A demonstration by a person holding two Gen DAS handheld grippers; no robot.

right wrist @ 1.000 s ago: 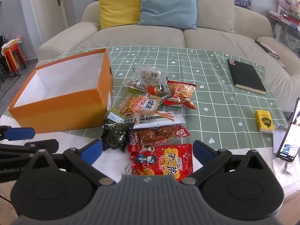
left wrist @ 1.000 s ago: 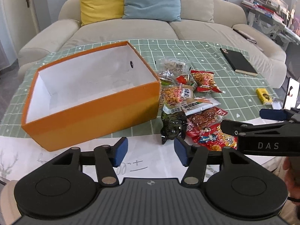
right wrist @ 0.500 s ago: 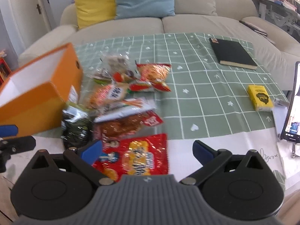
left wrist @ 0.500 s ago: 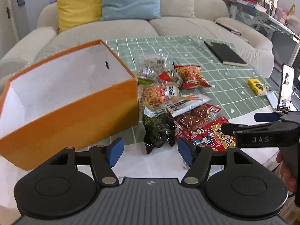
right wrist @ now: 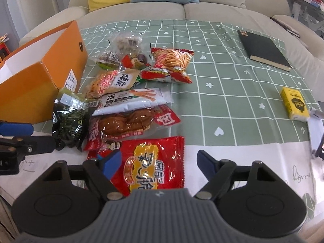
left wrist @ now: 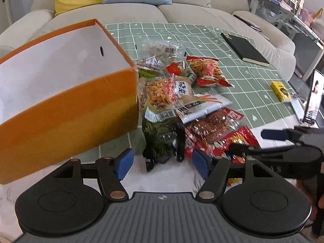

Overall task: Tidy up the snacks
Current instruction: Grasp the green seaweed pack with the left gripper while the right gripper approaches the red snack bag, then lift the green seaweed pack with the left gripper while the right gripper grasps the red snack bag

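Note:
A pile of snack packets lies on the green checked cloth beside an open orange box point(left wrist: 70, 105) with a white inside and nothing in it. My left gripper point(left wrist: 162, 163) hovers low over a dark green packet point(left wrist: 160, 139). Its jaws are opening, the packet's near end lies between the blue pads, and neither pad presses it. My right gripper point(right wrist: 159, 162) straddles a red and yellow packet point(right wrist: 162, 147). Its jaws are closing; the right pad stands clear of the packet's edge. A brown sausage packet point(right wrist: 125, 123) and a white biscuit-stick packet point(right wrist: 131, 100) lie just beyond.
A black notebook point(right wrist: 263, 49) and a small yellow box point(right wrist: 294, 103) lie on the cloth to the right. A phone point(left wrist: 312, 99) stands at the right edge. White paper point(right wrist: 253, 154) covers the table's near strip. A beige sofa point(right wrist: 202, 10) runs behind the table.
Both grippers have come down and closer to the snack pile. The left jaws have spread wider around the dark green packet. The right jaws have narrowed over the red packet.

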